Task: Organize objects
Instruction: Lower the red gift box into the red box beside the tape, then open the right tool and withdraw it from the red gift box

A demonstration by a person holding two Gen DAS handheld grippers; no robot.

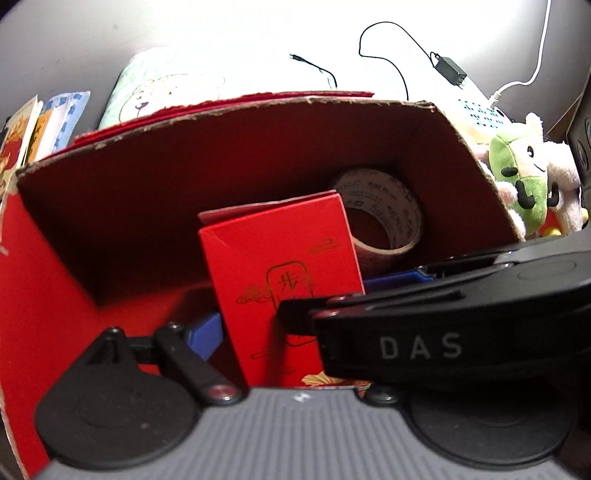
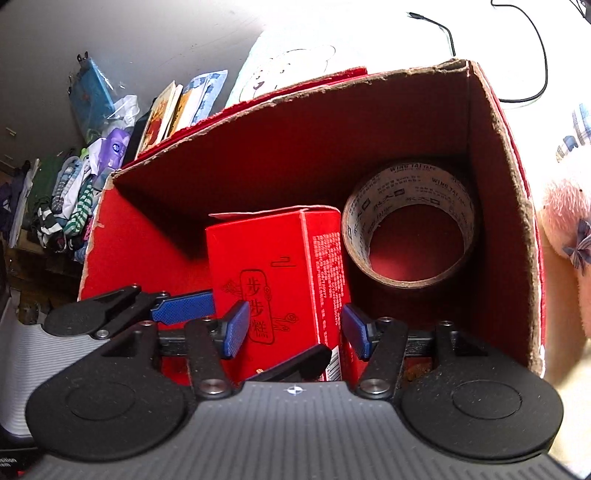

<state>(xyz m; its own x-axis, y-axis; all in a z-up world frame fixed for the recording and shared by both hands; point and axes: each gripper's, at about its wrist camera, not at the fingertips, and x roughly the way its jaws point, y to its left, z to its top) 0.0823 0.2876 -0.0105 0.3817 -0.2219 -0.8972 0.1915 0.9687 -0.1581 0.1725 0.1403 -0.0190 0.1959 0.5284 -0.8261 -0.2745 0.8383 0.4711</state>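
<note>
While both grippers reach into an open cardboard box with red outer faces and a torn brown rim, a small red carton printed with gold characters stands upright on the box floor, roughly at its middle. At about two o'clock from the carton, a roll of brown packing tape with printed lettering lies in the far right corner of the box, just beside the carton.

From the right wrist view, the right gripper has its blue-padded fingers spread wide on either side of the carton, apart from its faces. The left gripper is spread too: one blue pad lies at nine o'clock of the carton, the other at three o'clock (mostly hidden under the black arm of the right gripper), and neither clearly touches it.

Around the box lies a pale, brightly lit surface. At twelve o'clock rests a light cushion with a cartoon bear drawing, and thin black cables trail beyond. At two o'clock sits a green and white plush toy. At ten o'clock stand colourful booklets, with a heap of clothes farther off.
</note>
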